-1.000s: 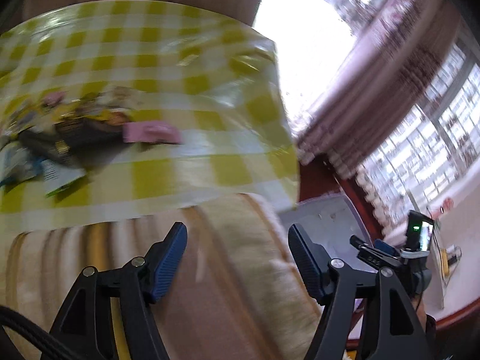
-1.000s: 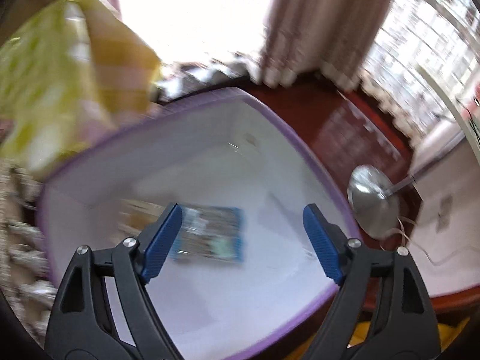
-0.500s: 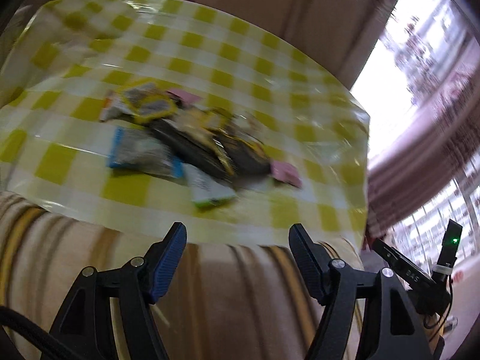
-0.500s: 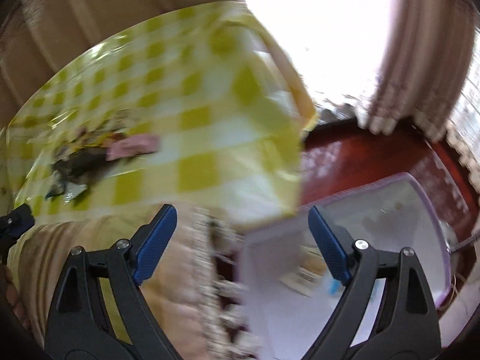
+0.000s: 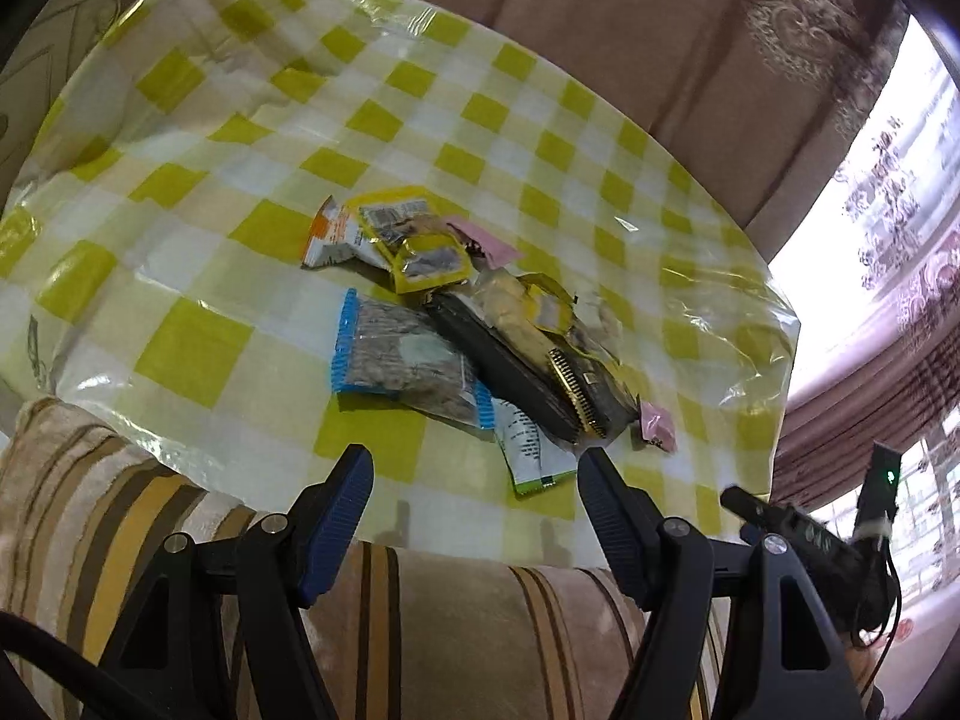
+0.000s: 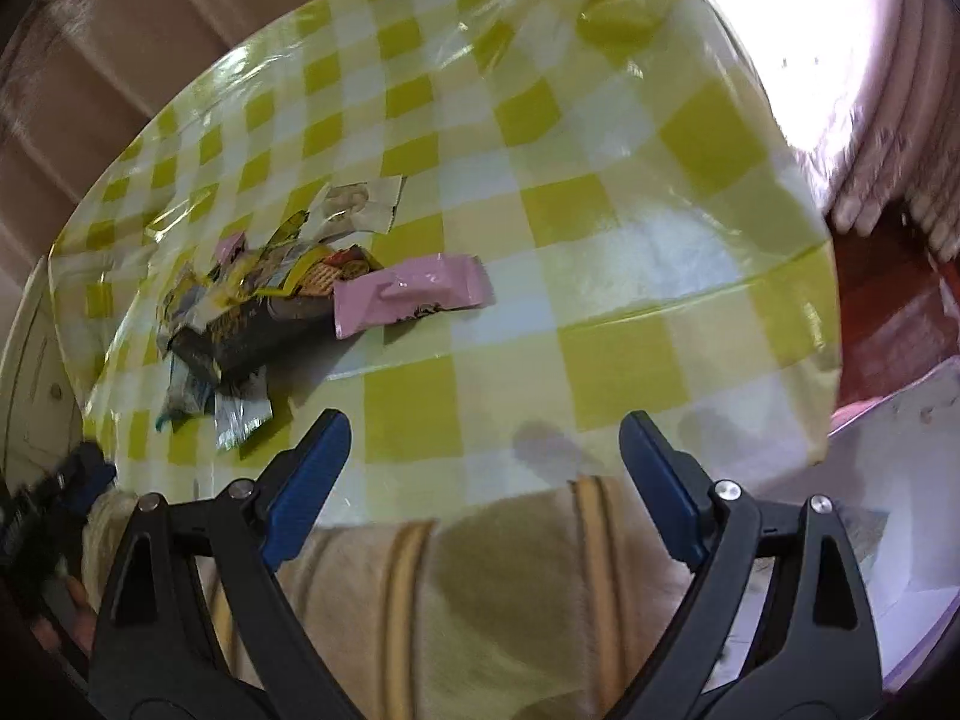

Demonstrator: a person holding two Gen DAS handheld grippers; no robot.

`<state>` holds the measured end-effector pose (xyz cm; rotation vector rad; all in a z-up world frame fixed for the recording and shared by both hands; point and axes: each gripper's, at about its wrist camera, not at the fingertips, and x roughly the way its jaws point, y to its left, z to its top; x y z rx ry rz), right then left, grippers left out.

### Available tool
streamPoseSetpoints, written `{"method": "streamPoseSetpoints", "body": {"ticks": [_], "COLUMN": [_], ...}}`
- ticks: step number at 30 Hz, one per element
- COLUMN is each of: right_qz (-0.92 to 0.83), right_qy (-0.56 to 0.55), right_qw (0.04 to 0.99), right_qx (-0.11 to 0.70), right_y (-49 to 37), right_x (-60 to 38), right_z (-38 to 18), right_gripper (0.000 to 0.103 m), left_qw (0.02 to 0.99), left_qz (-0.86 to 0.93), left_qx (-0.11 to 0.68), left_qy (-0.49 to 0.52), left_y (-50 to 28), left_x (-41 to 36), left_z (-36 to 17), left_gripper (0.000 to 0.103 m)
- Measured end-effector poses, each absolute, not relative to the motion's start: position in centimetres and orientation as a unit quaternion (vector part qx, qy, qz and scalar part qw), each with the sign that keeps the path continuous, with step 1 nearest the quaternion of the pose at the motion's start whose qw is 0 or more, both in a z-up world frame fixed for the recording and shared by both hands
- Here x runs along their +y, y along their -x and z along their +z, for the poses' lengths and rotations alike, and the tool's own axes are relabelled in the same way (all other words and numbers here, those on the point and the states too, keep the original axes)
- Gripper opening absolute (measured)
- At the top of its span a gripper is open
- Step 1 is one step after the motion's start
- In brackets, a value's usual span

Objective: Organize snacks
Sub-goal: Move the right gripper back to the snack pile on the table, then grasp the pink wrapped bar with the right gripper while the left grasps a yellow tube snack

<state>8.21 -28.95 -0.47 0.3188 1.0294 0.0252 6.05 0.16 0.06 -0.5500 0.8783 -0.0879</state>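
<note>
Both grippers empty, jaws spread: left gripper [image 5: 474, 498], right gripper [image 6: 483, 468]. Snack pile [image 5: 474, 324] sits mid-cloth on the checked tablecloth [image 5: 198, 192]. I'd take edge packets first: pink wrapper [image 6: 414, 294] right, blue-edged packet [image 5: 402, 360] left, pinching seams.

Window [image 6: 810, 18] glare blows out, edges bent, perhaps motion-blurred

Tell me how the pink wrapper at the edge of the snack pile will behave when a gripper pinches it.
The pink wrapper is thin glossy film, so it will probably crumple and may slip between the pads. It looks flat and light, likely lifting easily. One end rests on the pile, so neighbours might shift.
</note>
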Motion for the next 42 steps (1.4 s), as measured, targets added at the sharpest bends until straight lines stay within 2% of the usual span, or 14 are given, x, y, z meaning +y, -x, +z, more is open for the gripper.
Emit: {"method": "streamPoseSetpoints", "body": {"ticks": [7, 13, 19, 28, 35, 42], "right_qz": [-0.041, -0.099, -0.100, -0.093, -0.097, -0.094], "right_qy": [-0.284, -0.309, -0.252, -0.160, -0.090, -0.063], "right_qw": [0.811, 0.793, 0.803, 0.823, 0.834, 0.848], "right_qx": [0.510, 0.516, 0.532, 0.537, 0.535, 0.517], "right_y": [-12.5, -16.3, -18.4, -15.7, -16.0, -17.0], "right_x": [-28.5, -27.7, -25.9, -25.3, -23.8, -23.0], "right_z": [-2.1, -3.5, -3.9, -4.0, -4.4, -4.3], "right_gripper": [0.092, 0.092, 0.093, 0.079, 0.080, 0.066], "left_qw": [0.863, 0.859, 0.856, 0.854, 0.857, 0.873], "left_qz": [-0.057, -0.066, -0.074, -0.081, -0.065, -0.031], "left_qx": [0.415, 0.410, 0.413, 0.409, 0.399, 0.372], "left_qy": [0.283, 0.299, 0.304, 0.310, 0.318, 0.312], "left_y": [-5.9, -6.0, -6.4, -6.4, -7.1, -10.1], "left_x": [0.5, 0.8, 0.9, 0.8, 1.7, 3.5], "left_z": [-0.5, -1.0, -1.2, -1.2, -0.9, 0.2], "left_gripper": [0.071, 0.071, 0.071, 0.071, 0.071, 0.071]}}
